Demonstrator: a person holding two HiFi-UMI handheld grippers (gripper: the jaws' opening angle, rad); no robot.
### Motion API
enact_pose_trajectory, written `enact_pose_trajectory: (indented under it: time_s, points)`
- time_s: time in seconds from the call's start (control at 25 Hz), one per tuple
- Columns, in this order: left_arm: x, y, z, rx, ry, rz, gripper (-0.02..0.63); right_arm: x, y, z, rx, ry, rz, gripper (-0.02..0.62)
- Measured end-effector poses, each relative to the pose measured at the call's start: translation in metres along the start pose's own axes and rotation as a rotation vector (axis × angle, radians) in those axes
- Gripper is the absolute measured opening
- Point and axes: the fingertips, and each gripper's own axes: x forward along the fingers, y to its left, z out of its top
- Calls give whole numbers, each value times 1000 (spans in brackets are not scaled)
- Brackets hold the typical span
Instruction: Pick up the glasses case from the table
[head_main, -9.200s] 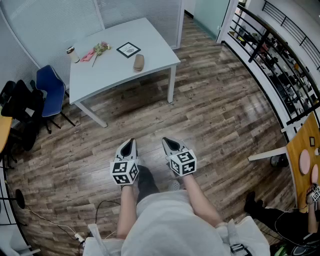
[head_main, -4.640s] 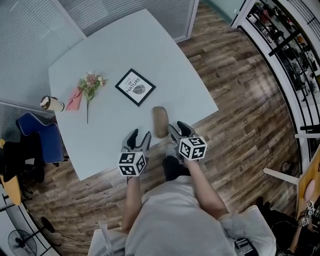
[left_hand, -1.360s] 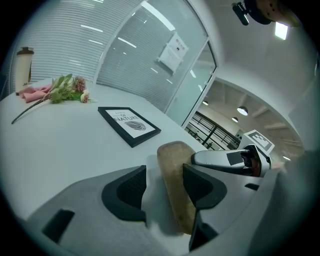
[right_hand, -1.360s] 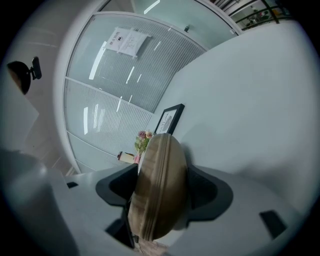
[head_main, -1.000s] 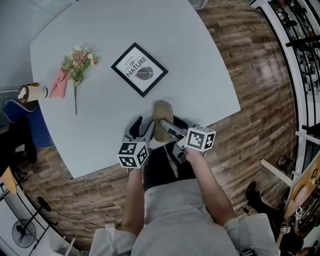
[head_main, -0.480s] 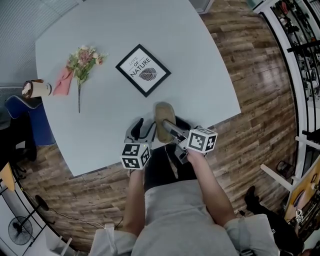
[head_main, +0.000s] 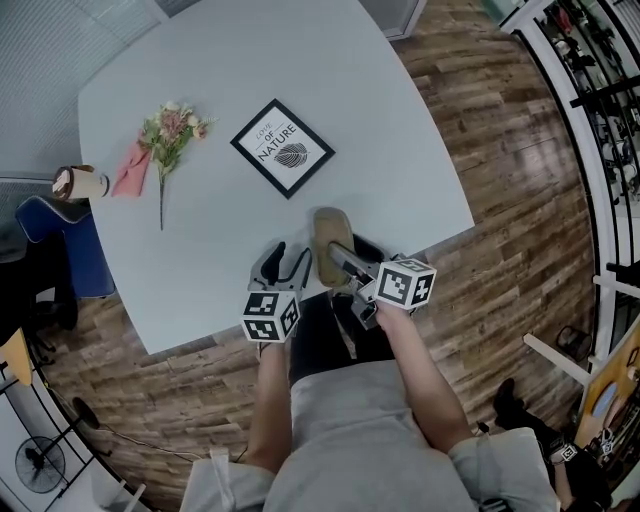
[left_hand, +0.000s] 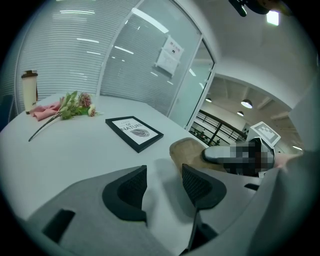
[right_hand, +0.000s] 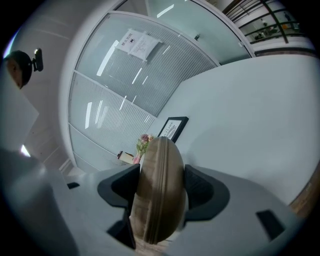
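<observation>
The tan oval glasses case (head_main: 326, 236) is near the front edge of the pale grey table (head_main: 380, 130). My right gripper (head_main: 332, 256) is shut on it, one pad on each broad side. In the right gripper view the case (right_hand: 159, 165) fills the gap between the jaws of the right gripper (right_hand: 161, 194). I cannot tell whether the case rests on the table. Just left of the case, my left gripper (head_main: 285, 262) hovers over the table. Its jaws stand open with nothing between them, as the left gripper view shows for the left gripper (left_hand: 164, 182) beside the case (left_hand: 190, 150).
A black-framed picture (head_main: 283, 148) lies beyond the case. A bunch of flowers (head_main: 165, 135) and a lidded cup (head_main: 80, 183) lie at the table's far left. A blue chair (head_main: 50, 250) stands left of the table. Wooden floor surrounds it.
The right gripper stays clamped at the case and has rolled slightly. The left gripper has kept its place beside it.
</observation>
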Motion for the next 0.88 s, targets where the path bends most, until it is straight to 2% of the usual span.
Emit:
enact_pose_trajectory:
  time_s: [0.52, 0.88]
  points:
    - [-22, -29, 12, 19, -54, 14, 218, -32, 16, 18, -55, -45, 34, 273]
    - [-38, -46, 35, 41, -111, 21, 218, -57, 30, 37, -95, -84, 57, 273]
